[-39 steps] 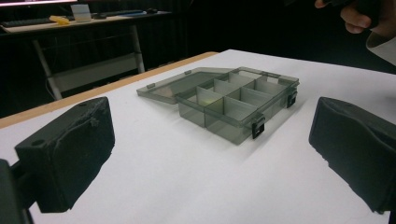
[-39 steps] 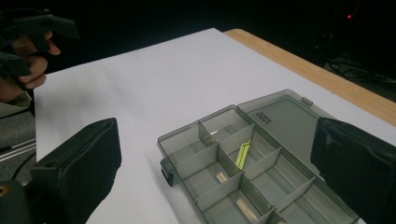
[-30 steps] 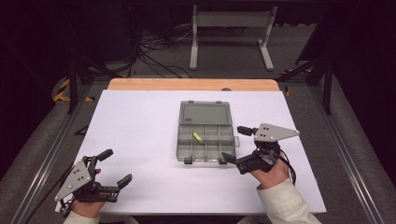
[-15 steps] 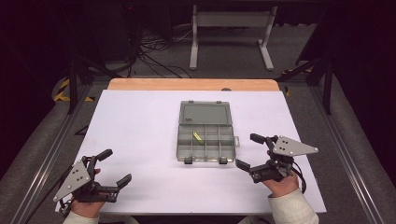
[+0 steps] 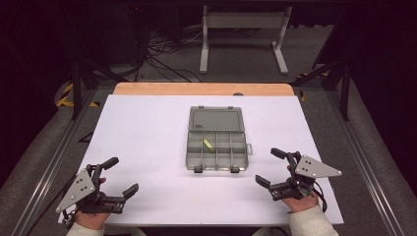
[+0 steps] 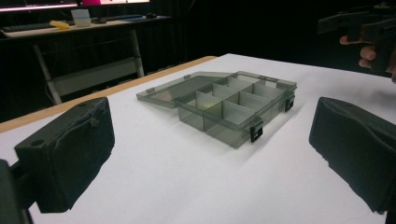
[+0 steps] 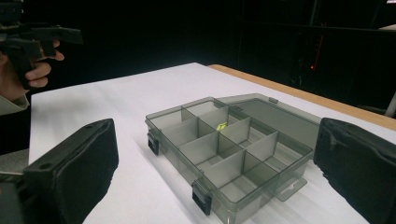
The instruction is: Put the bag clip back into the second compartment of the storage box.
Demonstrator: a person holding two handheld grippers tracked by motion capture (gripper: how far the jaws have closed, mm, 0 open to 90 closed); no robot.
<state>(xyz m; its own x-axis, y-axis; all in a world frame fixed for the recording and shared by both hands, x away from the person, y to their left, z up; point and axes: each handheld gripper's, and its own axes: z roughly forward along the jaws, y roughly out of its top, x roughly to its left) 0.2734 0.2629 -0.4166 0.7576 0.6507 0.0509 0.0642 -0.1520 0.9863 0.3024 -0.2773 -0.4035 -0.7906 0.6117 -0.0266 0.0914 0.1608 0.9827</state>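
Smoky clear plastic box (image 5: 217, 143), lid laid flat open, divided compartments, one small yellow-green piece (image 5: 208, 144) inside, mid-surface (image 5: 147, 128); left gripper (image 5: 121, 177) and right gripper (image 5: 271, 167) nearby, jaws spread, empty.

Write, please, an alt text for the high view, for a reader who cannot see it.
An open, smoky-grey transparent plastic compartment box lies in the middle of a white table, its lid flat behind it and a small yellow-green piece in one compartment. The left gripper and right gripper, both open and empty, rest near the table's front corners.
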